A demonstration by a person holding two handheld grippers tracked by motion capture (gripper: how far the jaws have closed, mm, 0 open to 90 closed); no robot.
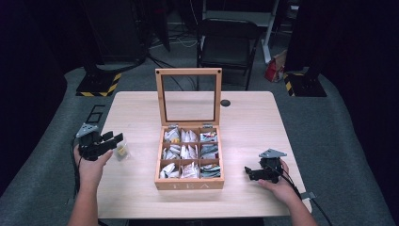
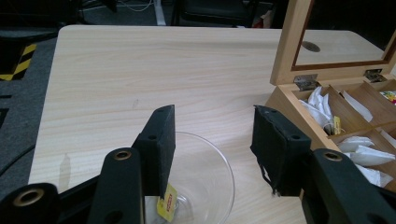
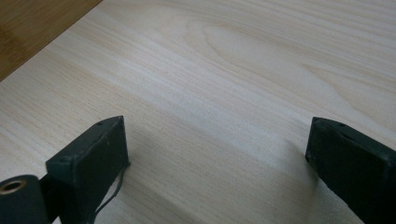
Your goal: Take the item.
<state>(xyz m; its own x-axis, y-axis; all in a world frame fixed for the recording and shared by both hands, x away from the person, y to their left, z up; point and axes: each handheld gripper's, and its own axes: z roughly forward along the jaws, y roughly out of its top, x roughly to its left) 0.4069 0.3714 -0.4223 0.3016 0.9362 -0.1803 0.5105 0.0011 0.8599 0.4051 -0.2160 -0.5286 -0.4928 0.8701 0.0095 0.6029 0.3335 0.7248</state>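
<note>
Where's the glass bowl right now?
The glass bowl sits on the table left of the tea box, just under the open left gripper, with a yellow-tagged tea bag inside.

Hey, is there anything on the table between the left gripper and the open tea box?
Nothing visible. The left gripper hangs open over a glass bowl, and only bare table lies between it and the tea box, whose lid stands upright at the back.

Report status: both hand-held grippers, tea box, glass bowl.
Left hand-held gripper open above glass bowl, tea bag inside. Right hand-held gripper open, on bare table. Tea box lid up.
</note>
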